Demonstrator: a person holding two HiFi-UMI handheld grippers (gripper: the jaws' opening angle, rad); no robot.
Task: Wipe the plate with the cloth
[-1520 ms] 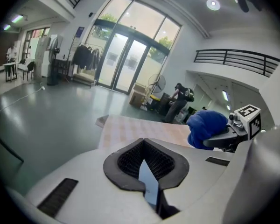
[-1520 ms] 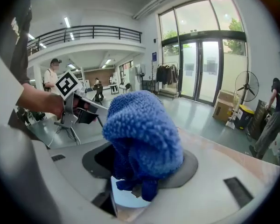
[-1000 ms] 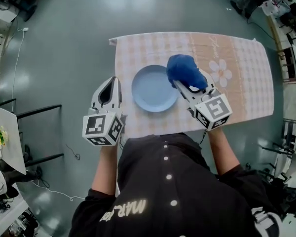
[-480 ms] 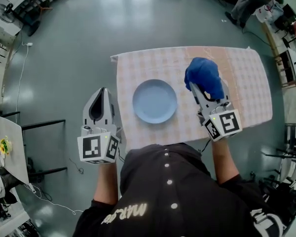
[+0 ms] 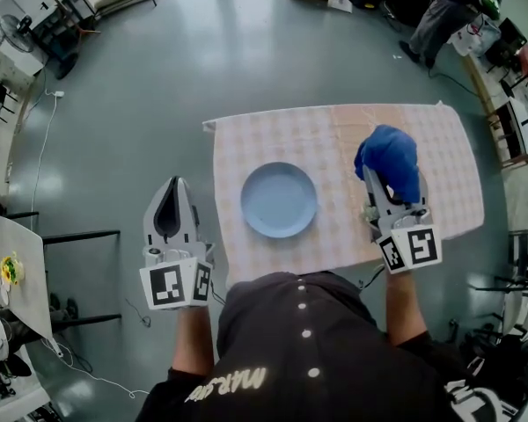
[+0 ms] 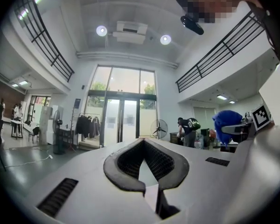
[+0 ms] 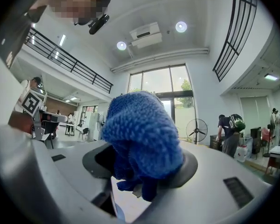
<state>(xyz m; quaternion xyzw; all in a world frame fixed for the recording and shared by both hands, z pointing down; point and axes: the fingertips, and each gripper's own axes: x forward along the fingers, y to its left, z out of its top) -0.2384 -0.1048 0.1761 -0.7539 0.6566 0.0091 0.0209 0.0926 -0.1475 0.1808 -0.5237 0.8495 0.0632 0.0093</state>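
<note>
A light blue plate (image 5: 279, 200) is shown at the middle of a checked tablecloth (image 5: 264, 139), with the blue cloth (image 5: 390, 161) clamped in the right gripper (image 5: 376, 181) to the plate's right, and the left gripper (image 5: 171, 185) held closed and empty beside the table's left edge.
</note>
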